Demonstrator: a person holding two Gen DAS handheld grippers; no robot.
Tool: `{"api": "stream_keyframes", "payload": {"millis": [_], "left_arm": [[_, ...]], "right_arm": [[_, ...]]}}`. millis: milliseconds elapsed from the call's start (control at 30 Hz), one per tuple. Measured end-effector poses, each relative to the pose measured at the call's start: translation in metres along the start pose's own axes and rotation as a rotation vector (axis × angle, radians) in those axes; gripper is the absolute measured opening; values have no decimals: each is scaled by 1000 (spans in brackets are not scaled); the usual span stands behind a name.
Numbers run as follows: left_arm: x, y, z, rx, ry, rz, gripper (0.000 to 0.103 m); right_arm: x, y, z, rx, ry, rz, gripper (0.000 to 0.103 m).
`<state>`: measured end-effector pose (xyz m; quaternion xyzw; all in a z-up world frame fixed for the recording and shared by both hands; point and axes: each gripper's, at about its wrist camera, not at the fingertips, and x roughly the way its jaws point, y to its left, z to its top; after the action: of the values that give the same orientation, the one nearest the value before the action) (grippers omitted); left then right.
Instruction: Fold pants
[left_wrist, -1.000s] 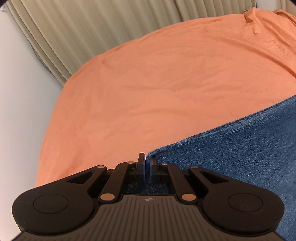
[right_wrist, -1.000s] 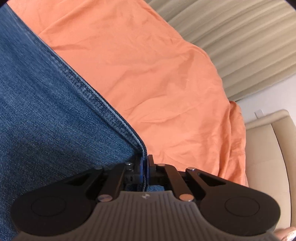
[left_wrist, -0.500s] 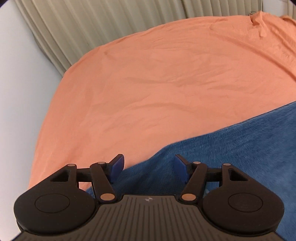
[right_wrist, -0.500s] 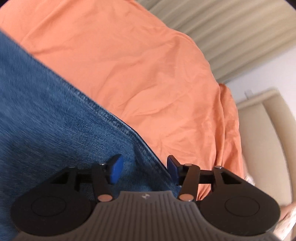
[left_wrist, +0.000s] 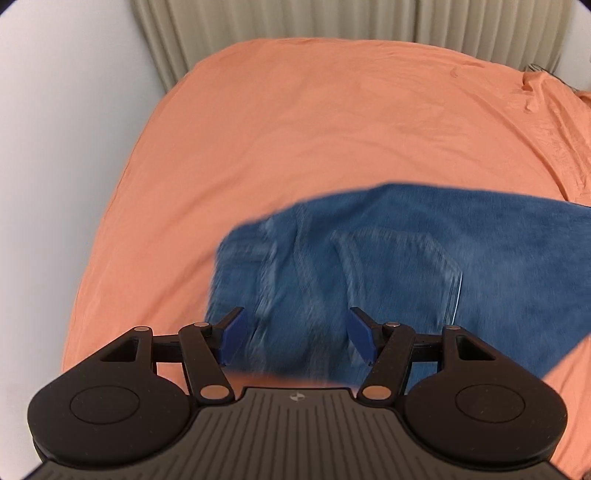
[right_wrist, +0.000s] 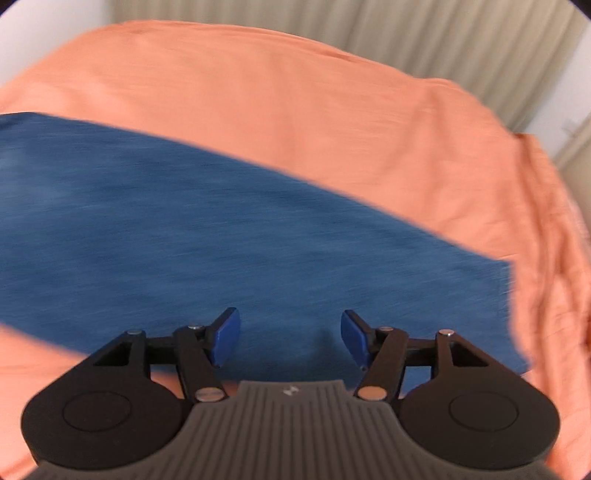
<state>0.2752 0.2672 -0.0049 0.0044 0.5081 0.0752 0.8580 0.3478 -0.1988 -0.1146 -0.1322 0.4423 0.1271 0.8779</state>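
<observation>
Blue denim pants (left_wrist: 388, 266) lie flat on an orange bed sheet (left_wrist: 295, 122), folded lengthwise; the waistband end with a back pocket shows in the left wrist view. My left gripper (left_wrist: 295, 332) hangs above that end, open, with nothing between its blue pads. In the right wrist view the pants (right_wrist: 221, 229) run as a long blue band across the sheet (right_wrist: 332, 110), motion-blurred. My right gripper (right_wrist: 290, 334) hovers over the band near its right end; its jaws are opening and hold nothing.
Beige curtains (left_wrist: 332, 22) hang behind the bed. A pale wall (left_wrist: 55, 147) runs along the bed's left side. The sheet bunches into wrinkles at the right edge (right_wrist: 546, 221).
Both grippers were shut on the denim edge a second ago; they let go, opened, and pulled back and up, so the pants now lie below them and more of the bed shows.
</observation>
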Motion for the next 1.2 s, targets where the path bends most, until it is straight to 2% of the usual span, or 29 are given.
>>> {"api": "stream_keyframes", "payload": {"millis": [233, 333, 433, 600, 800, 967, 1100, 1200], "left_arm": [[-15, 49, -53, -123, 27, -104, 72], [-9, 65, -71, -187, 20, -145, 72], [-4, 83, -87, -275, -27, -260, 73], [14, 105, -101, -424, -54, -378, 73], [52, 116, -124, -601, -115, -524, 73], [87, 117, -133, -730, -126, -592, 73], [106, 121, -130, -823, -144, -643, 73], [117, 124, -124, -876, -155, -653, 73]], "right_arm": [[-34, 122, -51, 59, -37, 251, 58], [-39, 164, -67, 41, -63, 308, 58], [-35, 194, -76, 31, -71, 339, 58], [-26, 223, -71, 8, -96, 321, 58], [-19, 247, -65, 44, -146, 305, 58], [-14, 268, -59, 13, -227, 265, 58], [-20, 283, -49, -86, -318, 216, 58], [-21, 282, -38, -107, -363, 189, 57]]}}
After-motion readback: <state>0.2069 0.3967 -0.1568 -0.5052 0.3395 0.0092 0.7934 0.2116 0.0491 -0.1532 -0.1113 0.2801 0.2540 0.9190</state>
